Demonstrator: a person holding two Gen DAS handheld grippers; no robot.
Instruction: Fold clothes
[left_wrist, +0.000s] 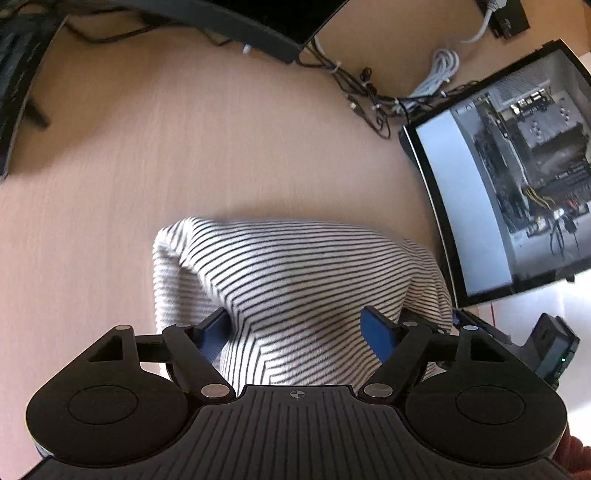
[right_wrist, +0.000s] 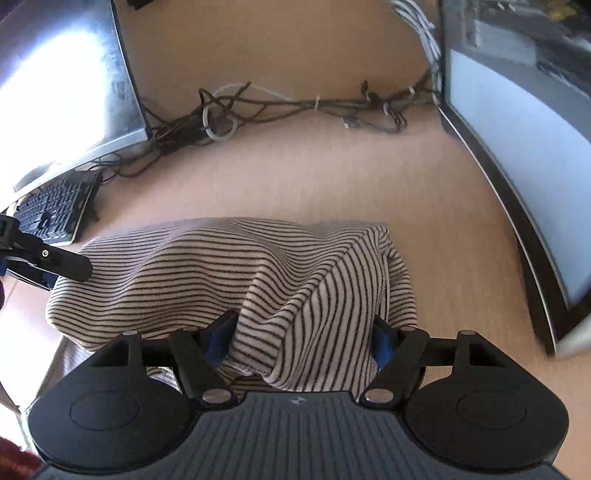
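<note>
On my left wrist camera the left gripper sits with its blue pads spread wide, and the striped garment bunches up between them and runs back toward the gripper body; the cloth touches the inside of the pads, but I cannot tell whether they are actually clamping it or just flanking it. My right wrist camera shows much the same up close: the right gripper has its fingers held apart with a thick fold of the same striped garment filling the gap between them, cloth draped over and down past the pads, and again the grip itself is not clear to me. What the right view gives me that the left does not is the garment's spread: it hangs as a raised sheet above the wooden desk, stretching out to the left toward the other gripper's black finger at the cloth's far edge. Only this view shows a keyboard and a bright monitor, with tangled cables beyond. The left view instead shows an open computer case to the right of the cloth, and a coiled white cable farther back.
</note>
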